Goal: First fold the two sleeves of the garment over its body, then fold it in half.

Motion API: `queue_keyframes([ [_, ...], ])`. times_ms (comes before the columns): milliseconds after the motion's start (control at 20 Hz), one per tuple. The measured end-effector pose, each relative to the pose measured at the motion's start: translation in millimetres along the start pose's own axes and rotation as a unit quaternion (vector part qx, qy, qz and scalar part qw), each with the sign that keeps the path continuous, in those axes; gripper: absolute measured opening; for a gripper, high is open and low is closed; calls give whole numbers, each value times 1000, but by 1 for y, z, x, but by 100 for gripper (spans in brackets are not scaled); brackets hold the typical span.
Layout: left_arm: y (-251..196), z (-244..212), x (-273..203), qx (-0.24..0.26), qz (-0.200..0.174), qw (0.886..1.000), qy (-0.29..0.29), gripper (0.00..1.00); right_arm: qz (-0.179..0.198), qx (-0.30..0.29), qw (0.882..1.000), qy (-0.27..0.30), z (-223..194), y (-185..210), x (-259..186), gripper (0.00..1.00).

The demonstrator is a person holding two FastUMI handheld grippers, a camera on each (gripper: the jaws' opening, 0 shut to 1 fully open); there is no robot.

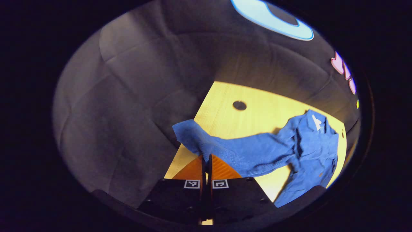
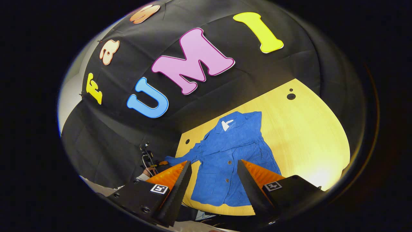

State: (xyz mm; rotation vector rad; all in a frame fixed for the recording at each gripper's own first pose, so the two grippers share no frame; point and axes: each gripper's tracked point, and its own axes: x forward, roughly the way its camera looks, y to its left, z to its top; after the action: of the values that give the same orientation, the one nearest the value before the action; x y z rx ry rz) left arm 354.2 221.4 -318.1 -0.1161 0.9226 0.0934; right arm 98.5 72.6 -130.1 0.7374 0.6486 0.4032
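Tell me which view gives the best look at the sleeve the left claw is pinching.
The left gripper view. There the sleeve runs from the left claw, shut on its cuff, across to the jacket. In the right gripper view the sleeve is small, partly behind the open right claw.

Blue buttoned garment [image 2: 230,161] lies front-up on table, one sleeve [image 1: 225,149] lifted.

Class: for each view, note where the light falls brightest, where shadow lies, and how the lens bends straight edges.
Left gripper view: the table glows yellow, the raised sleeve throws a dark shadow on it, and the wall is dim. Right gripper view: glare pools on the table's near right part, its edges bow, and the garment is evenly lit.
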Motion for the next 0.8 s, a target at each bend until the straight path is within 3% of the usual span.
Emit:
queue_keyframes([
  [150,-49,50,-49,57,-23,996,-62,0,9,6,1000,-6,7,-5,0,92],
  [400,-191,100,-100,156,-87,974,-137,0,3,5,1000,-25,21,-25,-15,92],
  [650,-351,103,-123,222,-191,942,-162,0,-17,17,999,-42,23,-60,-40,92],
  [800,-435,80,-120,256,-229,929,-137,0,-32,35,998,-50,21,-80,-51,92],
])
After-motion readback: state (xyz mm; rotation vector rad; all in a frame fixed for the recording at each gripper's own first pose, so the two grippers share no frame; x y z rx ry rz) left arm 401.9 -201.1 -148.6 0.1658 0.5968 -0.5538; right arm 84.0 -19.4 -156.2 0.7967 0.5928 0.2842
